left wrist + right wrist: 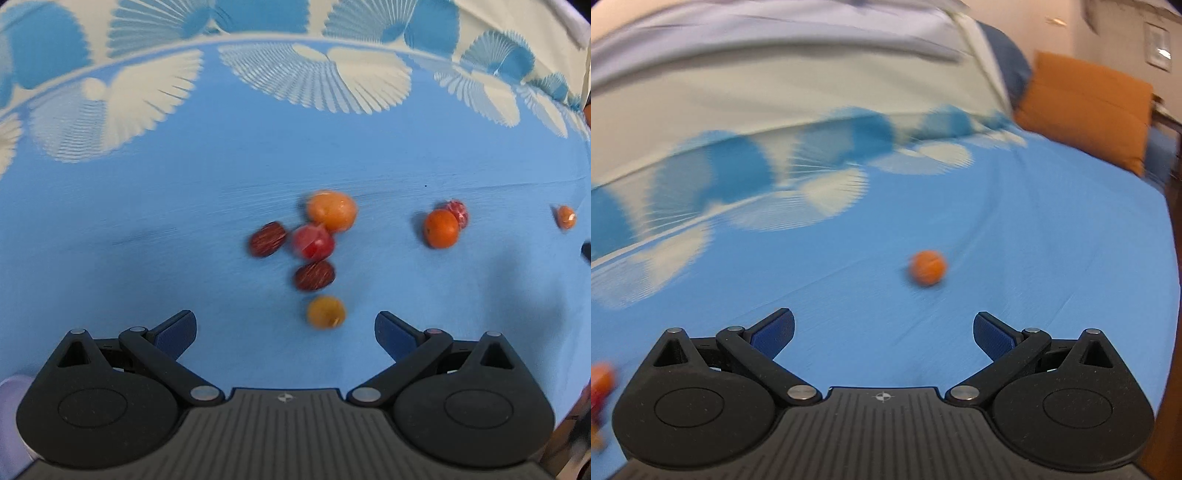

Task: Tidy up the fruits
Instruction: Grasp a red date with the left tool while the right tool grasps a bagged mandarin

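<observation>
In the left wrist view, small fruits lie on a blue cloth. A cluster holds a large yellow-orange fruit, a red fruit, two dark red-brown fruits and a small yellow fruit. To the right lie an orange fruit, a red fruit behind it and a small orange one. My left gripper is open and empty, just short of the small yellow fruit. My right gripper is open and empty, with one orange fruit ahead of it.
The cloth has a white-and-blue fan pattern along its far side. An orange cushion lies at the far right in the right wrist view. Blurred red and orange fruits show at that view's left edge. The cloth's right edge drops off.
</observation>
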The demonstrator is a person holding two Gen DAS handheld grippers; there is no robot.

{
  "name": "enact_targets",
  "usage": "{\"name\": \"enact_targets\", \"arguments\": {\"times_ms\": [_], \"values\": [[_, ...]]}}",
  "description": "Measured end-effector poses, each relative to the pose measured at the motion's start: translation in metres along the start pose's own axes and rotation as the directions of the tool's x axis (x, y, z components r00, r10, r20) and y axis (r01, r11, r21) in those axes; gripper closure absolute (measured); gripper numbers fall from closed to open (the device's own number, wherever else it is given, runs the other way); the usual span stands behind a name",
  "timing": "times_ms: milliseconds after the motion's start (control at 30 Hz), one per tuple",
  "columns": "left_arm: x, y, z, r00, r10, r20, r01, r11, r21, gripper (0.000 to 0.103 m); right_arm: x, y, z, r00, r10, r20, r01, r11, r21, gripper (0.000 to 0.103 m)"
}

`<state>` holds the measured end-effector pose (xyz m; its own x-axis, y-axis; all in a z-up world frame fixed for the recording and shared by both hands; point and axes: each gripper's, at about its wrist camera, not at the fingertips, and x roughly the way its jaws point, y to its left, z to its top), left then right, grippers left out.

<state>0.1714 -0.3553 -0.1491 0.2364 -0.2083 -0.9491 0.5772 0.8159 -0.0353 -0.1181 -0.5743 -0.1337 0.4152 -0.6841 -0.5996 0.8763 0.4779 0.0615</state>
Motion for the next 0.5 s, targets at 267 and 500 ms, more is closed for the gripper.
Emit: {"name": "enact_targets", "arguments": {"times_ms": [267, 500], "values": [[0.052, -0.006, 0.022, 0.997, 0.047, -0.062, -0.047, 0.999, 0.006, 0.000, 0.136, -0.016, 0.024, 0.994, -0.074, -0.080, 0.072, 0.997, -0.030, 0.001], [0.057, -0.008, 0.023, 0.996, 0.068, -0.050, -0.068, 0.998, 0.002, 0.012, 0.148, -0.015, 0.017, 0.997, -0.072, -0.030, 0.070, 0.997, -0.038, 0.019]]}}
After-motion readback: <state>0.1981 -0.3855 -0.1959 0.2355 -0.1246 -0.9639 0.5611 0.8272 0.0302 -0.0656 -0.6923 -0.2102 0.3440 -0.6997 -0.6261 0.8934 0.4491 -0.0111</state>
